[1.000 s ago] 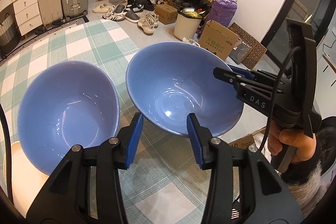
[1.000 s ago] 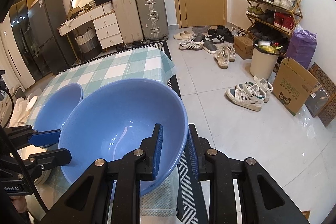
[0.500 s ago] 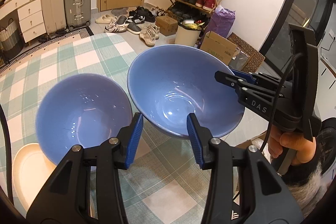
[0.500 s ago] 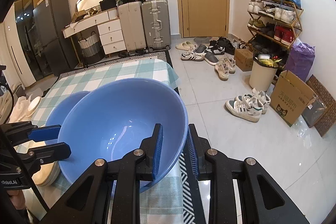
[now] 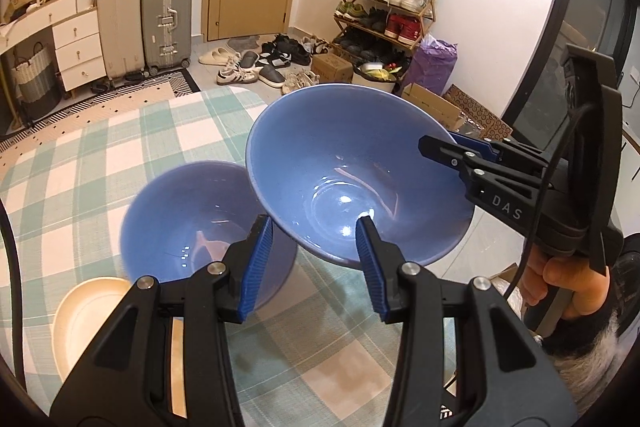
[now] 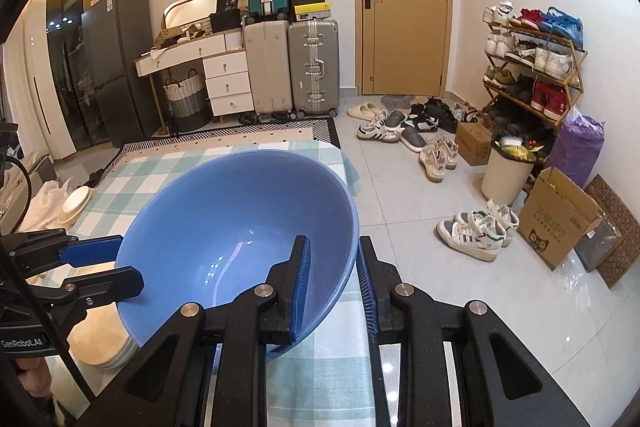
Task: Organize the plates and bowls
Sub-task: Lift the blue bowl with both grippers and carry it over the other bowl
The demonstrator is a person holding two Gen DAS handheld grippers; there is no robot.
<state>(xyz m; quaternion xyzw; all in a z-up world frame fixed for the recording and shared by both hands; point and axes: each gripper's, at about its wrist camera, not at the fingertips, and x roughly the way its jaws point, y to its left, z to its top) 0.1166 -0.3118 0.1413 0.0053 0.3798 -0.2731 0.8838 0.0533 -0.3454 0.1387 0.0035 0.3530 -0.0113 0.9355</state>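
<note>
The right gripper (image 6: 332,291) is clamped on the rim of a wide, glossy blue ceramic bowl (image 6: 240,227), one pad inside and one outside, carrying it tilted above the right edge of the green-and-white checked tablecloth (image 5: 100,155). Probably it is headed for nesting in the second blue bowl (image 5: 192,223), which rests beside it on a cream plate (image 5: 88,315) near the front-left edge. The left gripper (image 5: 316,263) hovers with its jaws apart and empty; the carried bowl lies just beyond its tips.

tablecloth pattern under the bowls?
Pale green and white check on the tablecloth; clearest in the left wrist view, behind the two blue bowls.
</note>
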